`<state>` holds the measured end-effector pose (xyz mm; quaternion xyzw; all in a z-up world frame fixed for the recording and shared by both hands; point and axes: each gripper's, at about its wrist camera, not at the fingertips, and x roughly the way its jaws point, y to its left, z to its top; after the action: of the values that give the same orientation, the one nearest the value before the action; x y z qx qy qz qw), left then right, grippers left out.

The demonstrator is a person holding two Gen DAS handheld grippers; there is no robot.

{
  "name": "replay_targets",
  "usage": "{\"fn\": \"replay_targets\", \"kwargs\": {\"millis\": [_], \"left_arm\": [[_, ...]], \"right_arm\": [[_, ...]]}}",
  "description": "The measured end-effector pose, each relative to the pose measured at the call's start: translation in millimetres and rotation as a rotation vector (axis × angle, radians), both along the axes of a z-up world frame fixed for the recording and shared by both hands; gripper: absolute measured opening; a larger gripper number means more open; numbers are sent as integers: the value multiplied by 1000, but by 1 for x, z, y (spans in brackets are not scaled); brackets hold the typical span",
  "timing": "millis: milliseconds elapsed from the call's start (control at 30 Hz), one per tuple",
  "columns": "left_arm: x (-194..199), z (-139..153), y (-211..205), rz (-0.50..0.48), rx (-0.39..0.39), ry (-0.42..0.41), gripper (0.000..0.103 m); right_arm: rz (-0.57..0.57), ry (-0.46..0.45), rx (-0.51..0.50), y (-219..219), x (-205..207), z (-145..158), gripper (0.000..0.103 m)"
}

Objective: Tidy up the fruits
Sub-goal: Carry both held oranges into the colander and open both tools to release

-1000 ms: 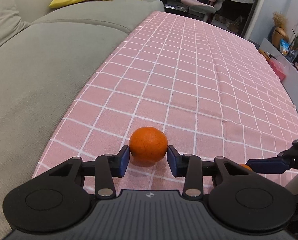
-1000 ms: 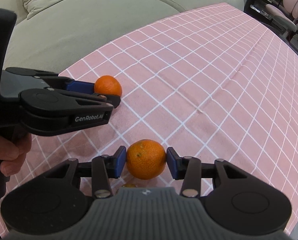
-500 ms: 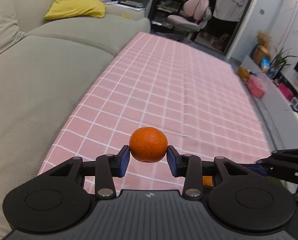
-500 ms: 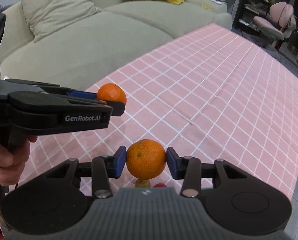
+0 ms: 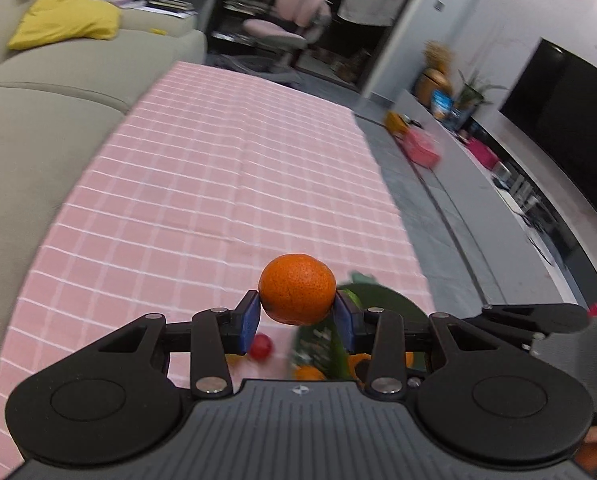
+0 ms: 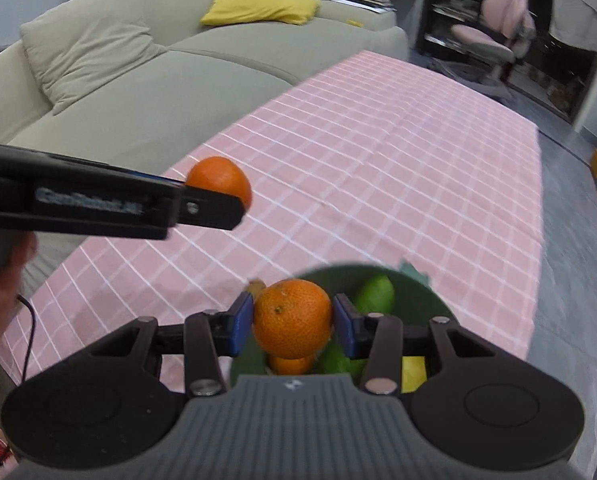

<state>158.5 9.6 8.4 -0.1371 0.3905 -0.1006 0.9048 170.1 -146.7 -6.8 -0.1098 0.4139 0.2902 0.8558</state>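
Note:
My left gripper (image 5: 297, 316) is shut on an orange (image 5: 297, 294) and holds it high above the pink checked table. My right gripper (image 6: 293, 328) is shut on a second orange (image 6: 292, 324) and holds it over a dark green bowl (image 6: 430, 300). The bowl holds a green fruit (image 6: 374, 293), another orange (image 6: 291, 365) and a yellow fruit (image 6: 412, 372). In the right wrist view the left gripper (image 6: 218, 204) with its orange (image 6: 219, 181) is up and to the left. In the left wrist view the bowl (image 5: 390, 304) lies below and right, with a small red fruit (image 5: 261, 346) beside it on the cloth.
The pink checked tablecloth (image 6: 378, 168) runs away from me. A grey-green sofa (image 6: 146, 80) with a yellow cushion (image 6: 258, 4) borders its left side. A grey floor (image 5: 450, 240), a TV bench and a pink chair (image 5: 286, 32) are on the right and far end.
Both grippers have risen with their oranges and swung right. The green bowl with fruit has come into view under the right gripper. The table looks farther below.

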Motion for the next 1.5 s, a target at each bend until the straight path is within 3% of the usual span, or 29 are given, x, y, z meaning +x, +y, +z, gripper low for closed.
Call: {"fn": "replay_targets", "kwargs": {"millis": [233, 533, 1100, 1500], "left_arm": [[-8, -9, -42, -143, 29, 53, 45], [-7, -38, -80, -291, 102, 165, 45], [-3, -73, -97, -357, 195, 324, 45], [-4, -75, -99, -368, 203, 318, 47]], "right_arm": [[-68, 33, -46, -35, -14, -16, 41], [-55, 86, -125, -56, -15, -43, 41], [58, 160, -222, -45, -10, -76, 41], [73, 163, -234, -45, -10, -76, 42]]}}
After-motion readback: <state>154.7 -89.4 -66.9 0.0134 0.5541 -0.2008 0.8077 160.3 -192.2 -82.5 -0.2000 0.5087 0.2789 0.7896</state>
